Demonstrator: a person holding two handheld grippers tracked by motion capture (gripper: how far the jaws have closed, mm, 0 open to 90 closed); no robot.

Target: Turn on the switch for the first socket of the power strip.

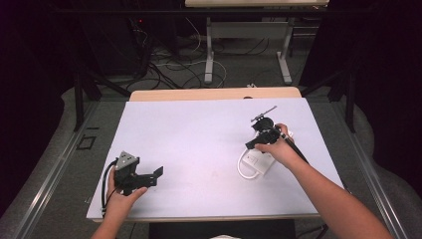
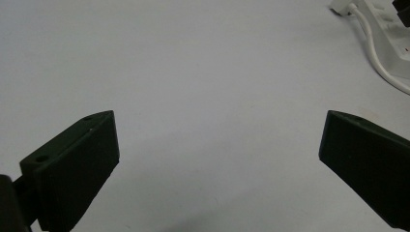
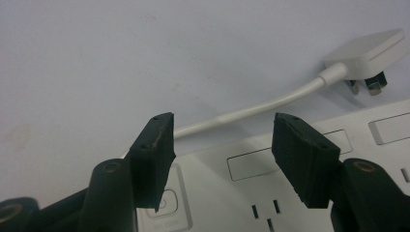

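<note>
A white power strip (image 1: 259, 160) lies on the right half of the white table sheet (image 1: 199, 134), its white cable (image 1: 241, 170) looping off its left side. My right gripper (image 1: 254, 145) hovers just above the strip, open. In the right gripper view the jaws (image 3: 222, 135) stand apart over the strip's sockets (image 3: 232, 208) with nothing between them; the cable (image 3: 270, 104) runs behind to a white plug (image 3: 370, 50) lying on its side. My left gripper (image 1: 157, 174) rests near the front left, open, with bare sheet between its jaws (image 2: 217, 140). The strip (image 2: 391, 43) shows far right there.
The sheet covers a wooden table whose back edge (image 1: 214, 93) shows beyond it. Behind the table, a grey floor holds tangled cables (image 1: 169, 69) and the white legs of another desk (image 1: 209, 55). Dark frames stand at both sides.
</note>
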